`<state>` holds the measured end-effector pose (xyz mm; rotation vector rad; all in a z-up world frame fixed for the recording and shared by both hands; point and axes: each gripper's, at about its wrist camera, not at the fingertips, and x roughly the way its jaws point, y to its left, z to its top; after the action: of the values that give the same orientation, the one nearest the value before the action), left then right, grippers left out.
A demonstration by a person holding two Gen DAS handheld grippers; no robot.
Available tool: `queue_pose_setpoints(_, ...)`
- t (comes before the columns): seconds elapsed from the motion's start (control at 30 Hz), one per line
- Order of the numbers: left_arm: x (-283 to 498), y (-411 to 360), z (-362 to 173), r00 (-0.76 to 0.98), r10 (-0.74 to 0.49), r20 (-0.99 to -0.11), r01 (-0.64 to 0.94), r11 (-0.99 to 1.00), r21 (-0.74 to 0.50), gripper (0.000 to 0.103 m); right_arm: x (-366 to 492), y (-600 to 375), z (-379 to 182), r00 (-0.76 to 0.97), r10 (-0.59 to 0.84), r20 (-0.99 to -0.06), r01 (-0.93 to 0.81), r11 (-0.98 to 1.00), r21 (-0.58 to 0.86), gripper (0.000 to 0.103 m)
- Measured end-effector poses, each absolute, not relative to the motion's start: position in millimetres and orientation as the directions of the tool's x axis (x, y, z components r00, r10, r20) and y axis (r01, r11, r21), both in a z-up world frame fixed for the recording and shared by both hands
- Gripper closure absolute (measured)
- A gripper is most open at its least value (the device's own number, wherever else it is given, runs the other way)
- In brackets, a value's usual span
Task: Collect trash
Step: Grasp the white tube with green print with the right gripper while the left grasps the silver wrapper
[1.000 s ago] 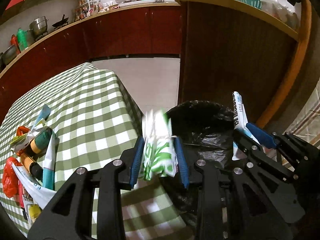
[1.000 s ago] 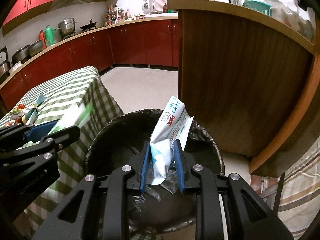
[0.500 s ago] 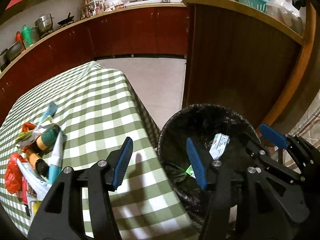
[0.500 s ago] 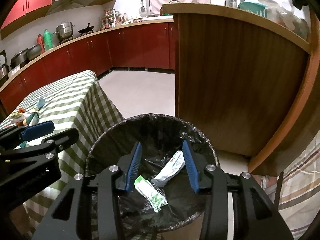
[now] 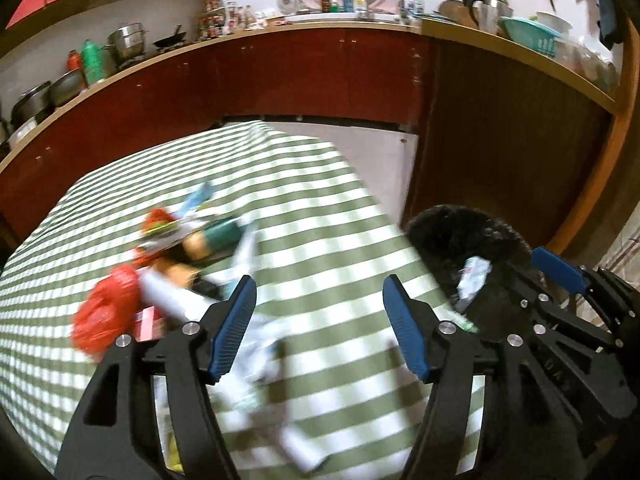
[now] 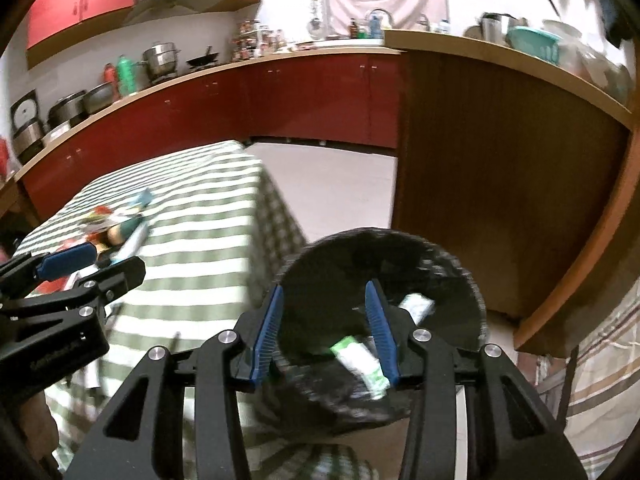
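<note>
Below, both grippers gape empty: wrappers (image 6: 360, 360) lie in the bin (image 6: 460, 276) under the right gripper (image 6: 324, 336).

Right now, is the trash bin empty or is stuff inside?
Not empty. Two wrappers, a green-and-white wrapper and a white wrapper, lie inside the black-lined trash bin.

Green-checked table (image 5: 320, 240) with blurred trash pile (image 5: 168, 264); bin (image 6: 380, 280) on floor (image 6: 340, 192).
</note>
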<state>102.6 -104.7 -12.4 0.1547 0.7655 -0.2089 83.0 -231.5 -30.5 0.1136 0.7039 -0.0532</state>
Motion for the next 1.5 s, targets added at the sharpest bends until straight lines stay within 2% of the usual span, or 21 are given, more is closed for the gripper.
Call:
queue_pose_setpoints(0.4, 69.2, 19.8, -14.4, 0.711, 0.018, -0.703, 0.047, 0.996, 0.073, 0.035, 68.2, -131.2, -31.0, 0.744, 0.129, -0.655, -0.112, 0.991, 0.068, 0.06)
queue_pose_setpoints(0.63, 55.6, 58.1, -26.3, 0.694, 0.047, -0.718, -0.007, 0.998, 0.059, 0.035, 62.9, -93.0, -41.5, 0.723, 0.18, -0.667, -0.205, 0.978, 0.042, 0.06)
queue_pose_setpoints(0.87, 47.5, 61.0, -32.7, 0.688, 0.026, -0.725, 0.004, 0.999, 0.04, 0.035, 59.4, -67.1, -52.9, 0.721, 0.166, -0.672, -0.241, 0.97, -0.02, 0.067)
queue_pose_setpoints(0.93, 46.8, 57.6, -33.5, 0.689, 0.018, -0.725, 0.013, 0.999, 0.038, 0.035, 57.3, -65.0, -52.8, 0.726, 0.158, -0.669, -0.242, 0.97, -0.034, 0.074)
queue_pose_setpoints(0.97, 46.3, 57.1, -34.5, 0.688, 0.014, -0.725, 0.017, 0.999, 0.035, 0.034, 56.8, -65.3, -52.6, 0.728, 0.159, -0.667, -0.243, 0.969, -0.035, 0.08)
queue_pose_setpoints(1.0, 46.6, 56.1, -34.8, 0.688, 0.01, -0.726, 0.02, 0.999, 0.033, 0.034, 56.7, -65.7, -52.3, 0.728, 0.156, -0.667, -0.242, 0.97, -0.037, 0.082)
queue_pose_setpoints(1.2, 48.5, 47.0, -37.5, 0.687, -0.008, -0.726, 0.044, 0.999, 0.03, 0.034, 54.4, -67.3, -50.3, 0.73, 0.159, -0.665, -0.242, 0.97, -0.034, 0.087)
queue_pose_setpoints(1.5, 53.6, 34.2, -45.5, 0.684, -0.038, -0.729, 0.086, 0.996, 0.029, 0.035, 49.4, -78.5, -43.4, 0.74, 0.167, -0.651, -0.226, 0.974, -0.008, 0.087)
